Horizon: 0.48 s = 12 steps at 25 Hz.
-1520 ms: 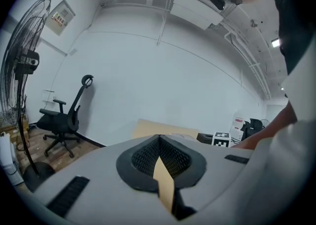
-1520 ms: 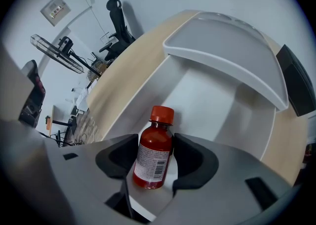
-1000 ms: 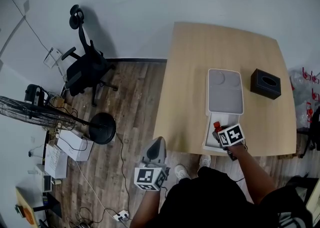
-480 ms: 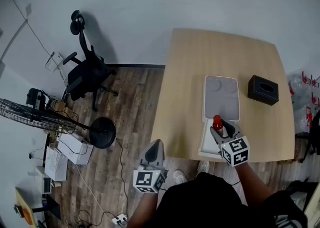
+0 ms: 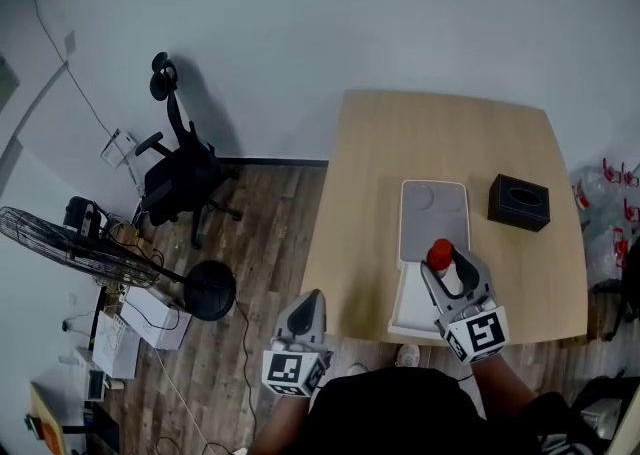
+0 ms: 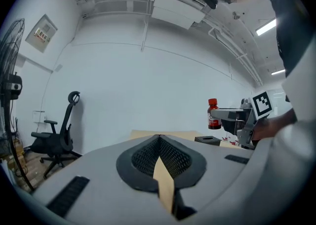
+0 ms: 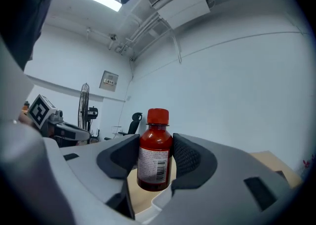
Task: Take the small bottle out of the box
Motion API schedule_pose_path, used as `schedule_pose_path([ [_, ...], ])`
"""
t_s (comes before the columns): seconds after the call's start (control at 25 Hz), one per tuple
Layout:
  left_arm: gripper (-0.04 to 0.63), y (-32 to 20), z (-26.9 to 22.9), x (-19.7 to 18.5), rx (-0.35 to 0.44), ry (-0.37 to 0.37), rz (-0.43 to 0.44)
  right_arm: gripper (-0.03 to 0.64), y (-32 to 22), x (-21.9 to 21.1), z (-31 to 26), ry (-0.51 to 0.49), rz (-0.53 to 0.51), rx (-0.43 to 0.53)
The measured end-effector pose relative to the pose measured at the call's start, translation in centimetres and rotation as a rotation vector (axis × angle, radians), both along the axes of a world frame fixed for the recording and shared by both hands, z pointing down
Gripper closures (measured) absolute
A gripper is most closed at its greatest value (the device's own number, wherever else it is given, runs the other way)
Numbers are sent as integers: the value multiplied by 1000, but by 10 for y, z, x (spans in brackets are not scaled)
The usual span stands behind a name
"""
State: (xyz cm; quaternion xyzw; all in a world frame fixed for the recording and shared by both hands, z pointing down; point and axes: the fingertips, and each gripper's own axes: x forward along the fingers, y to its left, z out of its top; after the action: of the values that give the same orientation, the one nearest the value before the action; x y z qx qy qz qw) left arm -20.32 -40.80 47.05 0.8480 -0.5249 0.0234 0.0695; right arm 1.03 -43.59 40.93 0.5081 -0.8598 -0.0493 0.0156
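The right tool (image 5: 448, 265) is clamped on the bottle (image 7: 154, 150). Both pads press the labelled body from either side, below the shoulder, so the red cap stands free above the jaws and the bottle is upright. A grip on the body rather than the cap probably guards against swinging or slipping.

In the head view the bottle is over the near half of the box (image 5: 404, 295). The left tool's view shows it in the air, well above the tabletop (image 5: 380, 163), so it looks clear of the box walls. The box lies at the near edge of the tabletop with its lid (image 5: 433, 211) folded flat toward the far side, which leaves the way straight up open.

The left tool (image 6: 159, 140) is closed with nothing in it. It is held off the tabletop's near left edge, over the floor and apart from the work, likely parked because one tool is enough for this lift. A black box (image 5: 519, 202) stands right of the lid, out of the path.

The taking-out looks nearly done; what seems left is setting the bottle on bare tabletop.
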Motion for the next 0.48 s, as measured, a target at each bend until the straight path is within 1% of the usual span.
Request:
schedule_pose_path([
  [0.08,580,-2,-5,1,15,-8,-4,394,3,3,-13,-10,-2,43],
  [0.2,580,-6,-11,6,29,-14,-4,394,6,7,-25,-26,0,75],
  [0.36,580,-10,-15,13,43,-18,-2,394,8,10,-32,-22,0,102],
  [0.48,580,-11,-15,14,44,-19,-7,394,7,12,-33,-27,0,102],
])
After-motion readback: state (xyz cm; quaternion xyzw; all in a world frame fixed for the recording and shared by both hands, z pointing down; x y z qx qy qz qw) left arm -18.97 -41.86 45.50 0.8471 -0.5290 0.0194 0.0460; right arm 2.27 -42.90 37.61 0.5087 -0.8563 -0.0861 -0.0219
